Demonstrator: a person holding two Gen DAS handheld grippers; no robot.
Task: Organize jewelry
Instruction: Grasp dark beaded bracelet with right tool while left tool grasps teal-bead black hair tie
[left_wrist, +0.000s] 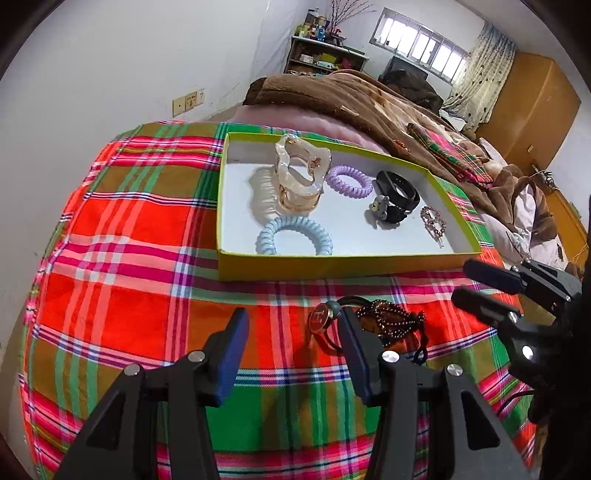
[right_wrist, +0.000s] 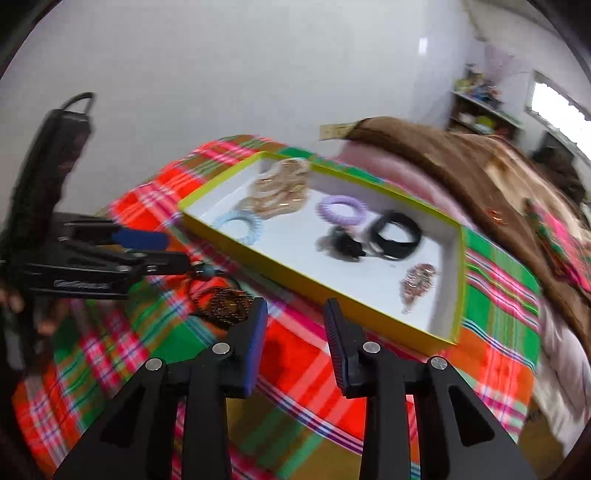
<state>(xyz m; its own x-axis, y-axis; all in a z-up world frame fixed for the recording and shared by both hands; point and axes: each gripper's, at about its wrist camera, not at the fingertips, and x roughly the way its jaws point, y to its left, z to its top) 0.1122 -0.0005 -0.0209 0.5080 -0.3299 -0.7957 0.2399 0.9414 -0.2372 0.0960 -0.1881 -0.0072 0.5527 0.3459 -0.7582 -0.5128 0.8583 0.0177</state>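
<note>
A yellow-green box (left_wrist: 332, 266) with a white floor sits on the plaid cloth. In it lie a clear amber hair claw (left_wrist: 299, 173), a purple coil tie (left_wrist: 349, 181), a blue coil tie (left_wrist: 293, 236), a black band with a bear charm (left_wrist: 397, 197) and a beaded clip (left_wrist: 434, 221). In front of the box lie a round gold pendant on a cord (left_wrist: 319, 317) and a dark bead string (left_wrist: 391, 321). My left gripper (left_wrist: 291, 325) is open, low over the cloth, its right finger beside the pendant. My right gripper (right_wrist: 295, 314) is open and empty before the box (right_wrist: 314, 288).
The plaid cloth (left_wrist: 129, 258) covers a rounded surface that drops off at left and front. A brown blanket (left_wrist: 351, 96) is heaped behind the box. A white wall stands at left, shelves and a window at the far back.
</note>
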